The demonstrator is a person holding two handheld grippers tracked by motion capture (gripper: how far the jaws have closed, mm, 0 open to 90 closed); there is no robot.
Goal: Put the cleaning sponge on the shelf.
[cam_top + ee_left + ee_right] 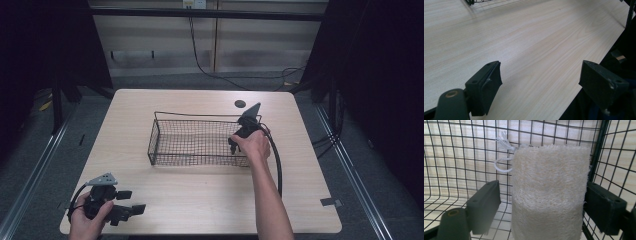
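Note:
A black wire basket (200,122) stands on the middle of the wooden table (200,195). My right gripper (234,146) reaches down into the basket's right end. In the right gripper view a pale loofah sponge (549,190) with a white string loop stands inside the basket (461,157), between the jaws of my right gripper (542,195). The jaws are open, and the left one is clearly apart from the sponge. My left gripper (131,201) rests open at the table's front left with nothing in it, and the bare table (536,37) lies under its jaws (540,72).
A dark round hole (240,104) sits in the table behind the basket. A small grey tape piece (330,202) lies near the front right corner. The table's front edge runs close to my left gripper. Cables trail on the floor behind.

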